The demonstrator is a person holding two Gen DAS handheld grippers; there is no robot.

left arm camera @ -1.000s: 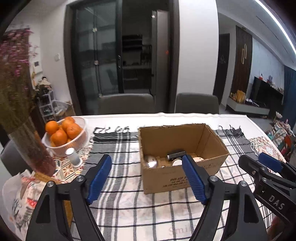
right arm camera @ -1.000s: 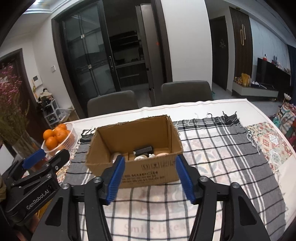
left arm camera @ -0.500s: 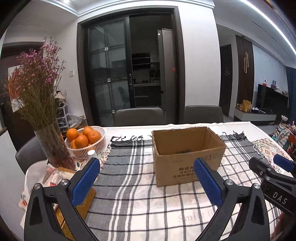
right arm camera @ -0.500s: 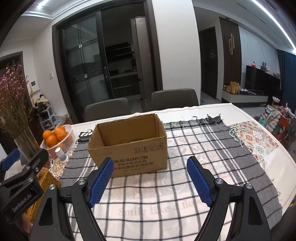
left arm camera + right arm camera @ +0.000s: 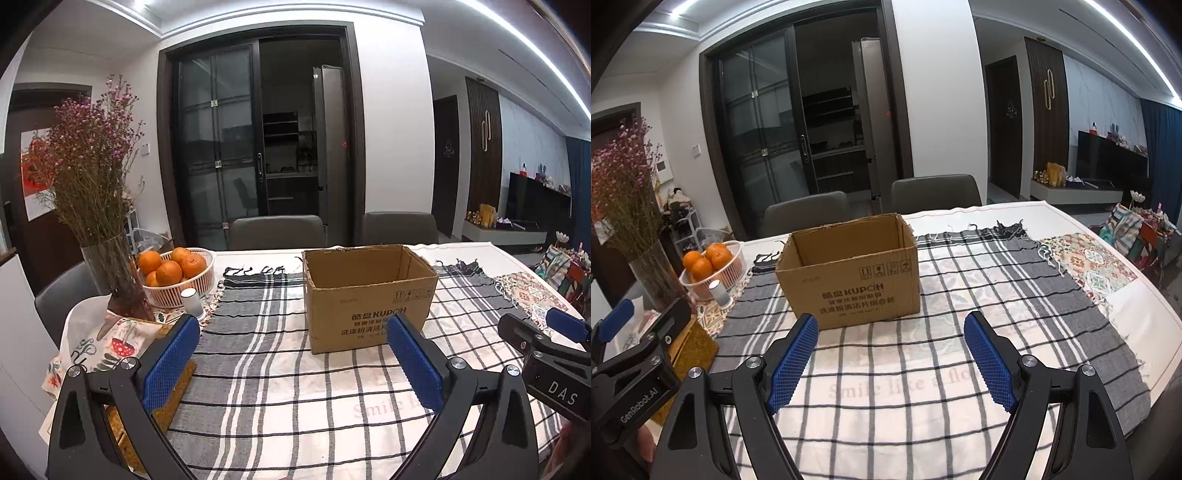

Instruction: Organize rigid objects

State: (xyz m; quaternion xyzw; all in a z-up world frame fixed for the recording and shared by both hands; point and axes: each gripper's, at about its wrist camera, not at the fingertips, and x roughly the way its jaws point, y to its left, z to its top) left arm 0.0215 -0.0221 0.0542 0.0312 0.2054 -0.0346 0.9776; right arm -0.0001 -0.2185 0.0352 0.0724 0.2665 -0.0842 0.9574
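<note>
Cardboard box [image 5: 369,295], top open, sits upright on the checked cloth [image 5: 266,369] near the middle of the desk [image 5: 1145,321]. From the left wrist view it lies at about 1 o'clock, ahead of the right-hand pad; from the right wrist view at about 11 o'clock, just beyond the claw tips. Printed text on its near face. Inside not visible from this height; only the bare far inner wall shows.

Your left claw [image 5: 291,365] is spread wide, blue pads well apart, nothing between them, held above the cloth short of the box. Your right claw [image 5: 892,358] is likewise wide apart and carrying nothing, hovering over the cloth with the box just past its tips. Each claw shows at the edge of the other's view: the right one at 4 o'clock in the left view, the left one at 8 o'clock in the right view.

Outward, at 10 o'clock in the left view: white basket of oranges [image 5: 177,273], a small white bottle [image 5: 192,301] just in front of it, and a glass vase of dried purple flowers [image 5: 110,273] beside it. A patterned cloth [image 5: 1086,266] lies at the desk's right end, at 2 o'clock in the right view. Two grey chairs [image 5: 277,232] stand behind the desk at 12 o'clock.
</note>
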